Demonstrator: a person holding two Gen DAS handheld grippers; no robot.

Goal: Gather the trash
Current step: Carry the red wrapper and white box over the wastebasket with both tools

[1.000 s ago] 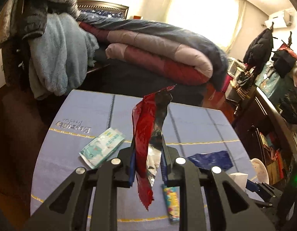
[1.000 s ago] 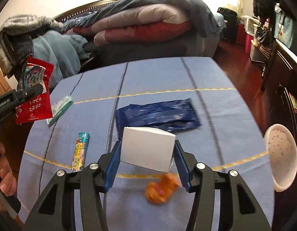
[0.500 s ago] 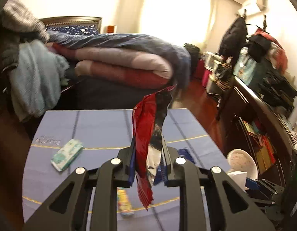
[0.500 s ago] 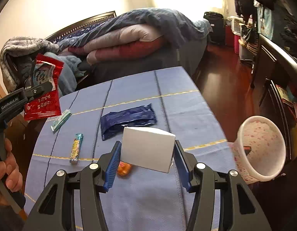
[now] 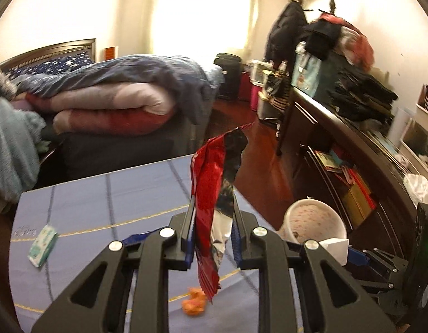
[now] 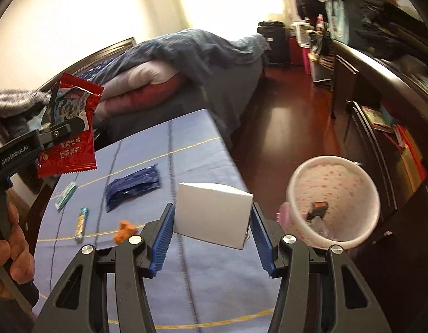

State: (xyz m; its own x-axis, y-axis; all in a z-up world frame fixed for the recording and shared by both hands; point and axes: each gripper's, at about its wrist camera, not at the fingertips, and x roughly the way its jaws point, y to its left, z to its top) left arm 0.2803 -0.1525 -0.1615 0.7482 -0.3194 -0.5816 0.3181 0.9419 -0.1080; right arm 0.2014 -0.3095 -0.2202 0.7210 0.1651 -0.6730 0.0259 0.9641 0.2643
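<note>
My left gripper is shut on a red and silver snack wrapper, held upright above the blue table; the same wrapper shows at the left of the right wrist view. My right gripper is shut on a small white box, near the table's right edge. A pale pink-speckled bin stands on the floor just right of the table, with scraps inside. On the table lie a dark blue wrapper, an orange scrap, a green tissue pack and a candy tube.
A bed with folded quilts stands beyond the table. A dark dresser piled with clothes and books runs along the right. Red wooden floor lies between them. A person's hand holds the left gripper's handle.
Both grippers have swung to the right with their loads still held. The bin has come into view and now sits close to the right gripper, while the table items slid left.
</note>
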